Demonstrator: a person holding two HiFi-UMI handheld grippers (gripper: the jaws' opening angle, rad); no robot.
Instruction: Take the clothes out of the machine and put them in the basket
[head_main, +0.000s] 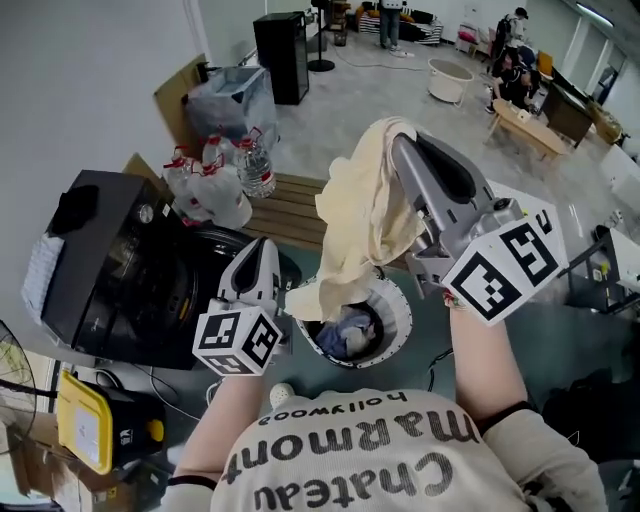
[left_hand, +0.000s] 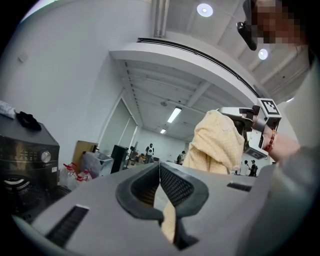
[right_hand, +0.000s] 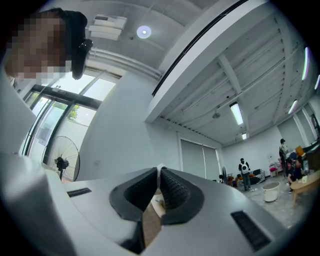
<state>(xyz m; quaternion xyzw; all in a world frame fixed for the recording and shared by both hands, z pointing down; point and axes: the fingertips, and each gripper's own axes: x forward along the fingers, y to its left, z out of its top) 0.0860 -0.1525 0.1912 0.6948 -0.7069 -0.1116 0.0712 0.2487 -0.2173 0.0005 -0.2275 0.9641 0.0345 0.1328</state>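
Head view is showing the right gripper (head_main: 399, 138) holding a cream garment (head_main: 360, 220) up above the open machine (head_main: 402, 312), its fingers pinching the fabric's top. The left gripper (head_main: 264, 243), fingers pressed together, is nipping the garment's lower edge, while bluish clothes (head_main: 350, 332) are lying inside the drum.

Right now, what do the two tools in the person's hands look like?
Both are smooth grey wedges. The left tool and right tool each have black ribbed pads inside and a white cube printed with black square markers. The person's sleeves are cream with dark cuffs.
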